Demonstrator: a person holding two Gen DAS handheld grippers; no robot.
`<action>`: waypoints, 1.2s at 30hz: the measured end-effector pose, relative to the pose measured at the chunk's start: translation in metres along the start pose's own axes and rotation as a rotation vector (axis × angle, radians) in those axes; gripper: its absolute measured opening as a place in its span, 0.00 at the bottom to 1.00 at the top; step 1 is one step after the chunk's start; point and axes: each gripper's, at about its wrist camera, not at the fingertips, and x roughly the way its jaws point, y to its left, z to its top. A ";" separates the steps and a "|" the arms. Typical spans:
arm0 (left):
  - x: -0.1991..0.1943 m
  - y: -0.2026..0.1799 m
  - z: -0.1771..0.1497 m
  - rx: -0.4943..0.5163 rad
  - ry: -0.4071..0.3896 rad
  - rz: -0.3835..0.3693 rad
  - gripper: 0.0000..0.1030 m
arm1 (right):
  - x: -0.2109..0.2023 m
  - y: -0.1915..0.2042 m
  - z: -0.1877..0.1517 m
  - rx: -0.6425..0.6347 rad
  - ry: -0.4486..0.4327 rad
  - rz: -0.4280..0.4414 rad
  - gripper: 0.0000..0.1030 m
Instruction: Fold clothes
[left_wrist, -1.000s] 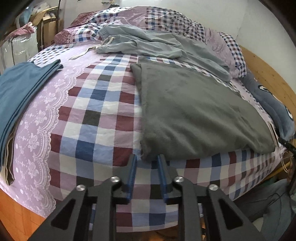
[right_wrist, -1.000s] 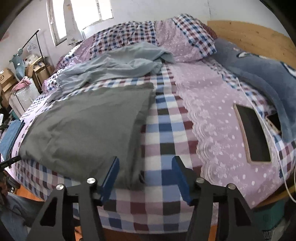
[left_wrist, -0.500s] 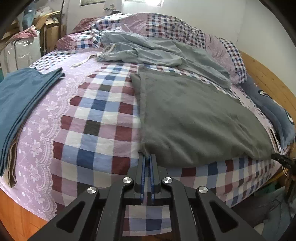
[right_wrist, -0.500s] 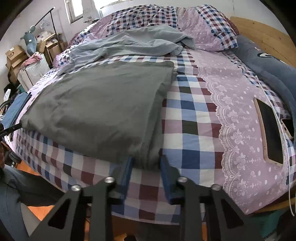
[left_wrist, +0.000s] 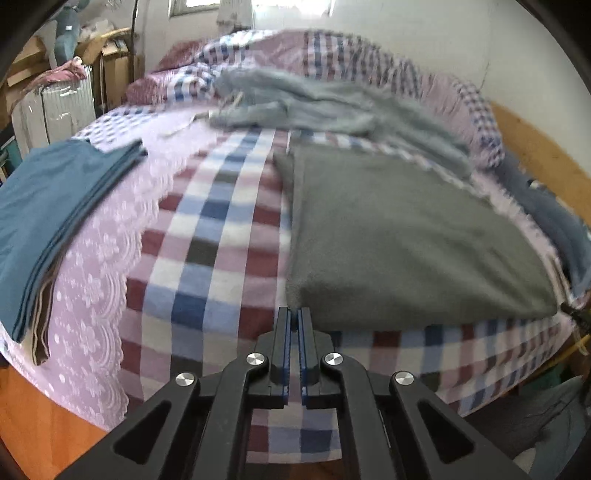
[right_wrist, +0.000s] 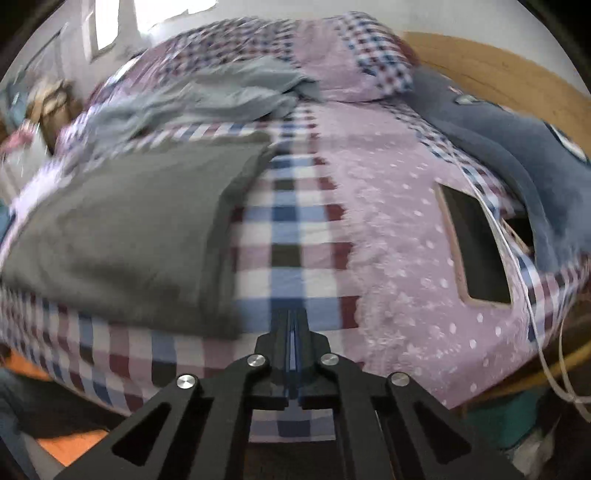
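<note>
Between the tips of my left gripper, which are drawn together to a thin slit, sits the near left corner of the grey garment; as far as I can tell the pads pinch that corner. My right gripper is closed too, its jaws having just come together, and I see nothing caught in them: only the checked bedspread shows through the narrow gap. The near right corner of the grey garment lies just to the left of those tips, apart from them.

The garment itself lies flat on the bed, folded into a broad rectangle, with its near edge along the bed's front edge. Beyond its far edge a pale blue-grey garment lies crumpled against the pillows. On the left side of the bed a folded teal cloth rests on the lilac lace border. Off to the right a phone lies face up on the lilac part, a white cable runs past it, and a dark blue plush blanket is heaped along the wooden bed frame
</note>
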 end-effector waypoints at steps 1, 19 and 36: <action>0.001 0.001 -0.001 -0.012 0.010 0.005 0.03 | -0.001 -0.006 0.001 0.031 -0.010 -0.004 0.02; 0.008 0.075 -0.035 -0.664 0.046 -0.449 0.62 | -0.020 0.094 0.022 -0.184 -0.282 0.033 0.50; 0.047 0.059 -0.025 -0.822 0.038 -0.618 0.84 | -0.019 0.306 -0.013 -0.741 -0.440 0.223 0.80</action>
